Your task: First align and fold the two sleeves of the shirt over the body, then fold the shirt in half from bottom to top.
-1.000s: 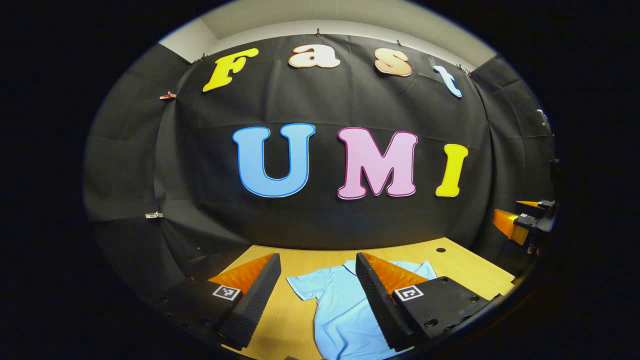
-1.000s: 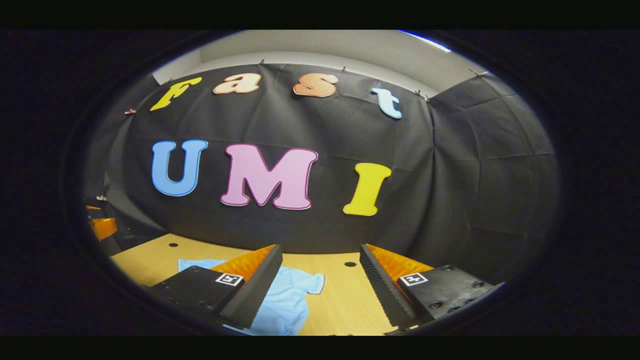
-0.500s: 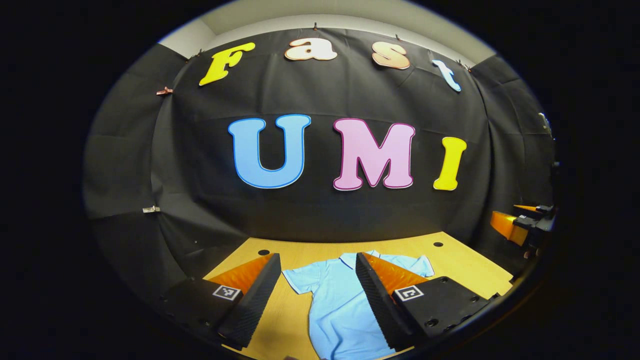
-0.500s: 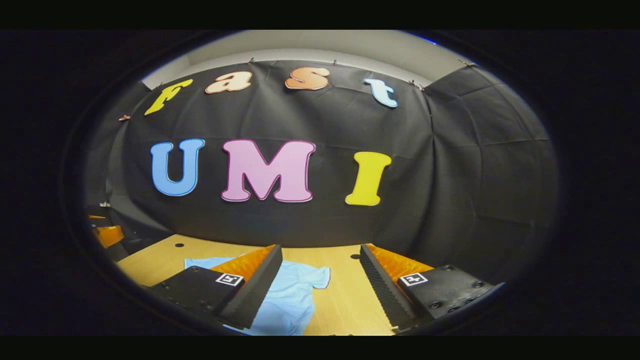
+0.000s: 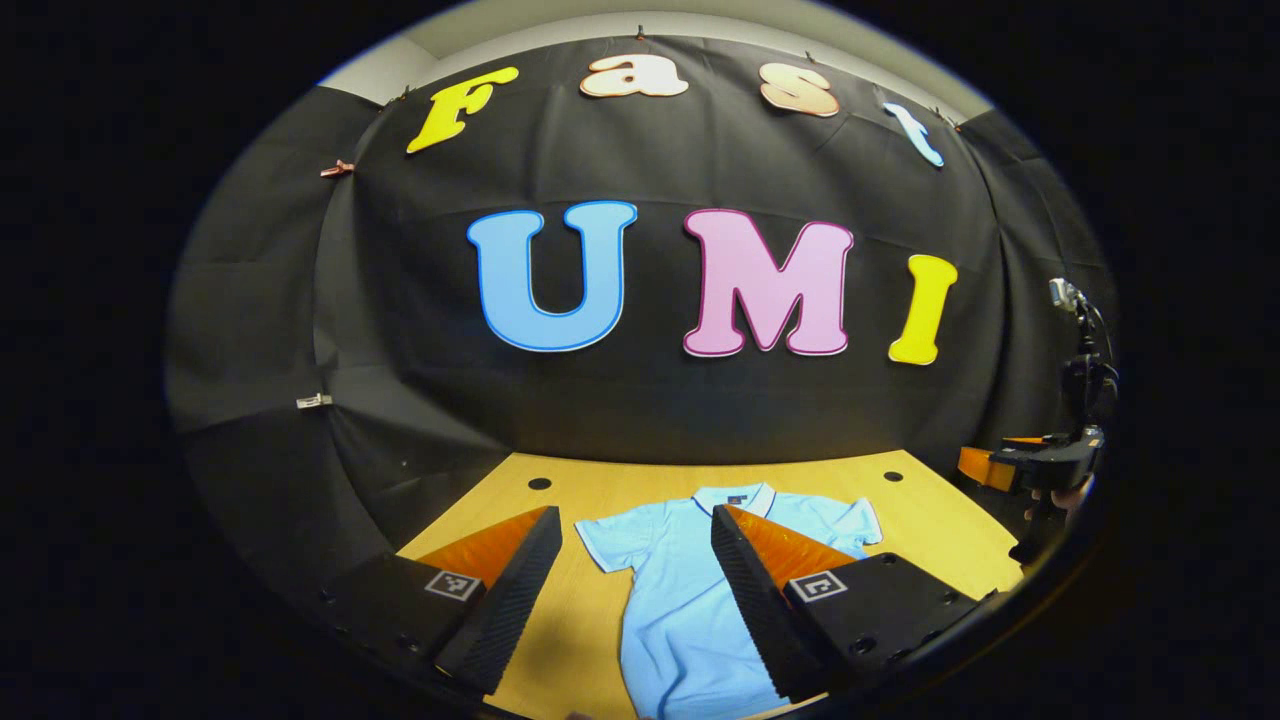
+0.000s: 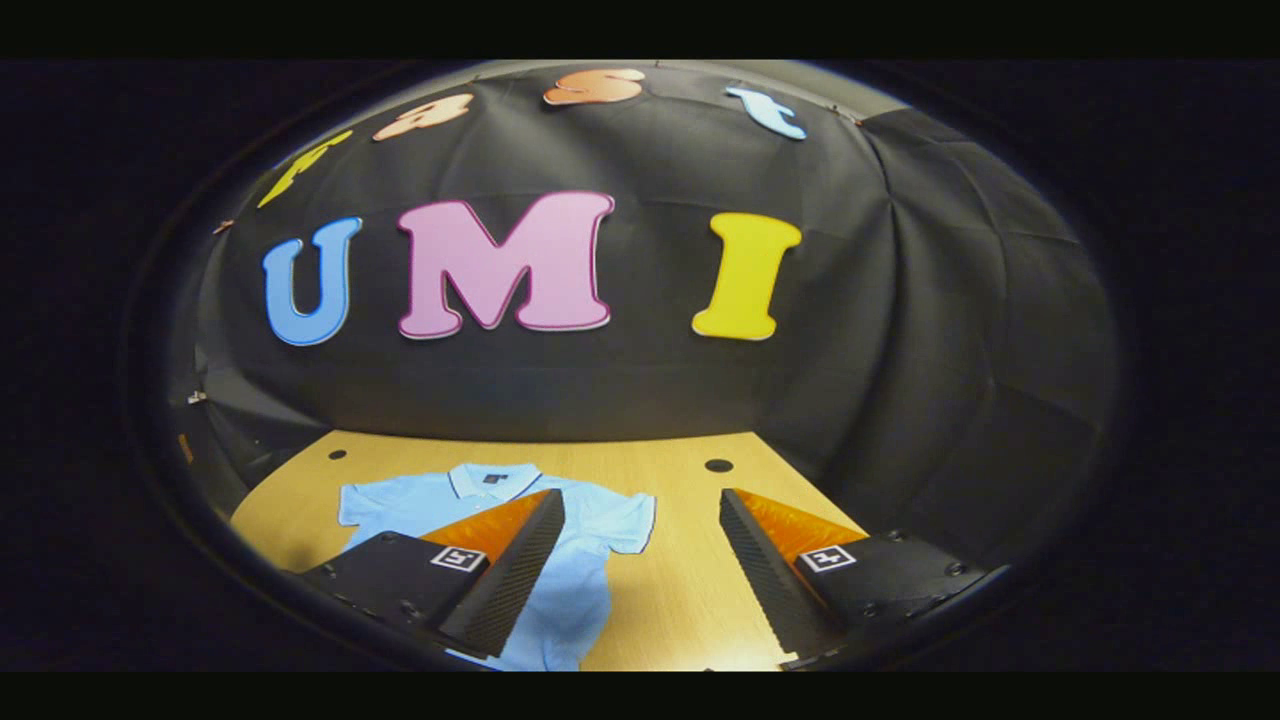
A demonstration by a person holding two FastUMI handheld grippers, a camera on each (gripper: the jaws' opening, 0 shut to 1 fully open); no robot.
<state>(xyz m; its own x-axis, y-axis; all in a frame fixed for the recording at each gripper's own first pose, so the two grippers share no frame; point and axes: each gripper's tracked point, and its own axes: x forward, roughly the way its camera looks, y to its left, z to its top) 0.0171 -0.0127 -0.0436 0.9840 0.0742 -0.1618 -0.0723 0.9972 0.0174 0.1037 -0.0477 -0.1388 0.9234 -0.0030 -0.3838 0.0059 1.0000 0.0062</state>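
Observation:
A light blue polo shirt (image 5: pixel 680 590) lies flat on the wooden table (image 5: pixel 560 500), collar toward the far wall and both short sleeves spread out. My left gripper (image 5: pixel 632 588) hovers open above the shirt's left half, its fingers well apart with nothing between them. In the right gripper view the same shirt (image 6: pixel 580 585) lies at the lower left, its right sleeve (image 6: pixel 630 525) spread near the middle. My right gripper (image 6: pixel 640 575) is open above the bare table just right of that sleeve. The right gripper (image 5: pixel 1030 465) also shows at the far right of the left gripper view.
Black cloth walls close the table (image 6: pixel 690 600) in at the back and on both sides. Small round holes (image 5: pixel 540 483) (image 6: pixel 718 465) sit in the tabletop near the far corners. A stand with a small device (image 5: pixel 1075 340) rises at the right edge.
Both grippers have tipped downward and moved forward, so more of the table and shirt shows, including the collar. Both stay open. The shirt has not moved.

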